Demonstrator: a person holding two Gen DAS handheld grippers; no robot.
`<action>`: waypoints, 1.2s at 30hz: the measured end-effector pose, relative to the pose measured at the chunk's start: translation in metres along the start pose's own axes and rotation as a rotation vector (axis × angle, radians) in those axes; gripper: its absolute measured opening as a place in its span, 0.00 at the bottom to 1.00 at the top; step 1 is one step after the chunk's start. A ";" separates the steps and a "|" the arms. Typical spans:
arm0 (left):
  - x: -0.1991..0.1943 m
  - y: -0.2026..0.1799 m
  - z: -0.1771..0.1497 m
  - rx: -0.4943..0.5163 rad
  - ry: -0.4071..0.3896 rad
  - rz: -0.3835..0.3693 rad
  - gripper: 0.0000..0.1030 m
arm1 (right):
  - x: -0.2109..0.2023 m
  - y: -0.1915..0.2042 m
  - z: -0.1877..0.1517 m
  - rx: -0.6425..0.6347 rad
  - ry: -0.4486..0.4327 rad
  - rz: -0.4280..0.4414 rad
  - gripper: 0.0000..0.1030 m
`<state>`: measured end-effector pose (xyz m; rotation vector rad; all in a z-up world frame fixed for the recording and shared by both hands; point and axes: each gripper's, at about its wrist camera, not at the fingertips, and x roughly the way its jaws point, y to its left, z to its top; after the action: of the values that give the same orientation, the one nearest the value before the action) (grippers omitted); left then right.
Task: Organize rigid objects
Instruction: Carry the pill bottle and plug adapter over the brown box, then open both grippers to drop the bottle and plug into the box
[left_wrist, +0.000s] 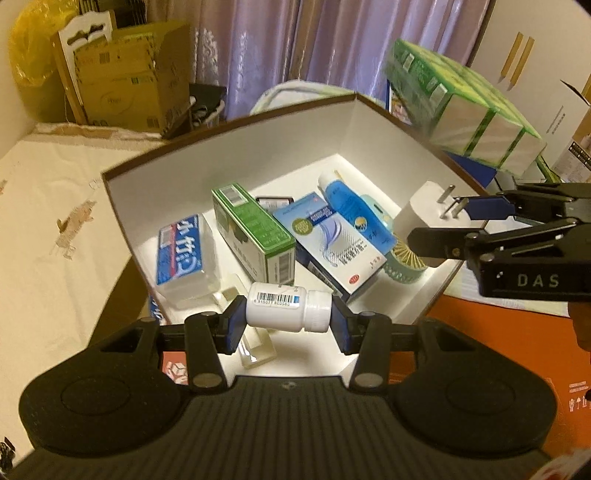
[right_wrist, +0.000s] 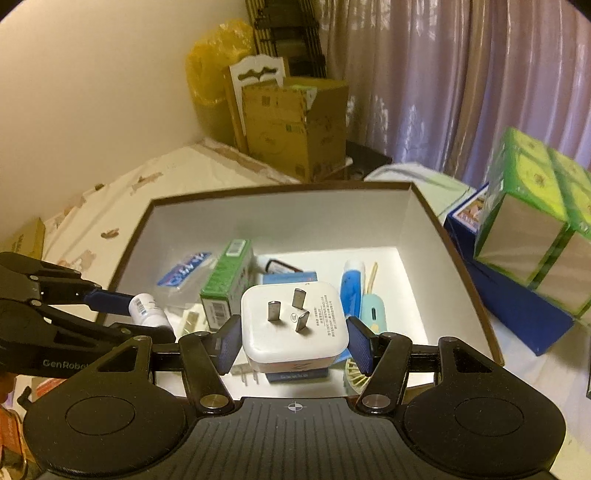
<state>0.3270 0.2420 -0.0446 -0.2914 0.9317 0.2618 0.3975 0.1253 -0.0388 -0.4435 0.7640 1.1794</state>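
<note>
Left tool (left_wrist: 288, 319) clenched on a white pill bottle (left_wrist: 284, 308), bottle lying sideways between the blue pads, cap toward 3 o'clock, barcode label up; held above the near edge of the open storage box (left_wrist: 236, 147). Right tool (right_wrist: 291, 343) clenched on a white plug adapter (right_wrist: 293, 325), three metal prongs facing the camera, adapter held above the near half of the same box. In the left wrist view the right tool (left_wrist: 436, 230) enters from 3 o'clock with the adapter (left_wrist: 424, 210) over the box's right wall. In the right wrist view the left tool (right_wrist: 147, 317) enters from 9 o'clock with the bottle (right_wrist: 147, 310) near the box's left wall. Box contents, left wrist view: blue-and-white packet (left_wrist: 181, 254) at 9 o'clock, green carton (left_wrist: 255, 232) just beside it, blue-and-white carton (left_wrist: 328, 243) at centre, blue tube (left_wrist: 340, 195) leaning across it toward 12 o'clock, pale green fan (left_wrist: 399, 258) at 3 o'clock, partly hidden by the right tool. A clear block (left_wrist: 258, 347) lies on the box floor below the bottle. Green-wrapped pack (left_wrist: 465, 110) stands outside the box at 2 o'clock.
</note>
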 end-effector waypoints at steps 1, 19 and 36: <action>0.003 0.000 0.000 -0.003 0.009 -0.006 0.42 | 0.004 0.000 0.001 -0.001 0.015 0.000 0.55; 0.022 -0.003 0.001 0.024 0.061 -0.020 0.49 | 0.031 0.000 -0.002 -0.008 0.151 0.023 0.55; 0.017 -0.003 0.004 0.029 0.046 -0.014 0.50 | 0.025 -0.003 0.005 0.048 0.146 0.047 0.55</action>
<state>0.3405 0.2420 -0.0562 -0.2784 0.9774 0.2292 0.4060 0.1440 -0.0534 -0.4781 0.9314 1.1787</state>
